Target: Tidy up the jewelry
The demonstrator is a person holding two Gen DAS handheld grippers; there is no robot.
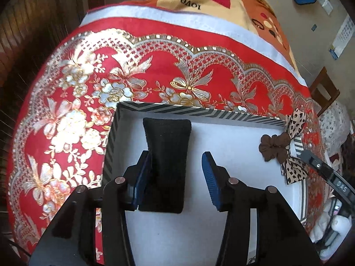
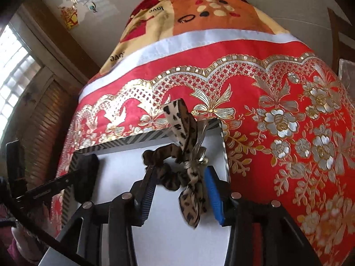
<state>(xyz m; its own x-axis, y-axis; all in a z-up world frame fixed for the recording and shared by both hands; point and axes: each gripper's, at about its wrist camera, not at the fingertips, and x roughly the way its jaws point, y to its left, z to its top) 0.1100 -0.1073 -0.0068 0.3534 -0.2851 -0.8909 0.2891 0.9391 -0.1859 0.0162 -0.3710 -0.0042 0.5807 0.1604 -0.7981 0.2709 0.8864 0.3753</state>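
Observation:
A striped box (image 1: 177,109) with a white floor sits on the red and gold tablecloth (image 1: 66,115). A black headband (image 1: 166,155) lies in the box between the fingers of my left gripper (image 1: 176,161), whose jaws stand apart; the left pad touches it. My right gripper (image 2: 180,178) is over the box's right corner (image 2: 218,133) with a brown scrunchie with a leopard-print bow (image 2: 190,197) between its fingers; I cannot tell if the pads pinch it. The scrunchie also shows in the left wrist view (image 1: 277,147), at the box's right edge.
A patterned blanket (image 1: 221,0) lies beyond the tablecloth's white border. A wooden chair (image 1: 324,93) stands at the right. Wooden panelling (image 2: 44,119) and a window (image 2: 13,66) are at the left. The right gripper's body (image 1: 328,175) reaches in from the right.

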